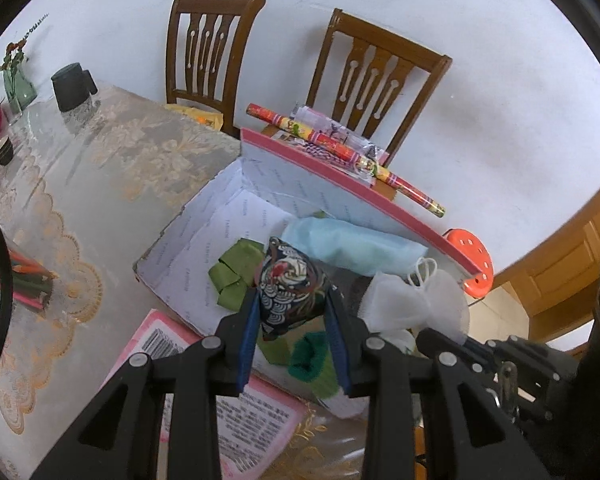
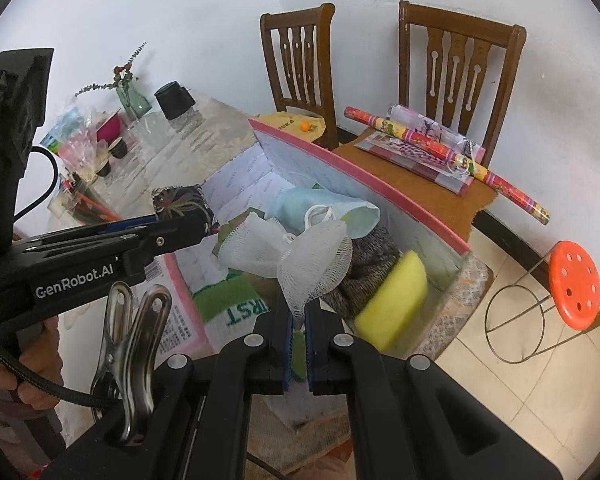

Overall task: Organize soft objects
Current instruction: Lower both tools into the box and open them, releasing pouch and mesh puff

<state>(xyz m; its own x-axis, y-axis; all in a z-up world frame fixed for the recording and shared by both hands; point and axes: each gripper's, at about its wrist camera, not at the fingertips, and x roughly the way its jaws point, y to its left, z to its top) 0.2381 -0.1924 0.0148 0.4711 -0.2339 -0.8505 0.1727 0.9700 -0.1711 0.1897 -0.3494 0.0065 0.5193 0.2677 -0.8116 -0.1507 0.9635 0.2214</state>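
My left gripper [image 1: 291, 300] is shut on a dark patterned fabric pouch [image 1: 290, 286] and holds it above the near edge of the open pink-rimmed box [image 1: 332, 168]. The pouch also shows in the right wrist view [image 2: 180, 202]. My right gripper [image 2: 298, 320] is shut on a white mesh bath puff [image 2: 296, 256], held over the box [image 2: 360, 176]. In the box lie a light blue cloth [image 1: 352, 246], a green ribbon [image 1: 232, 272], a yellow sponge [image 2: 394, 300] and a brown knitted cloth [image 2: 370, 268].
The box sits on a table with a floral cloth [image 1: 112, 168]. The pink box lid [image 1: 220, 408] lies at the near side. Colored pencils [image 1: 20, 276], cups, a black mug [image 1: 70, 86] and a vase are at the left. Two wooden chairs [image 2: 456, 64] and an orange stool [image 2: 574, 284] stand beyond.
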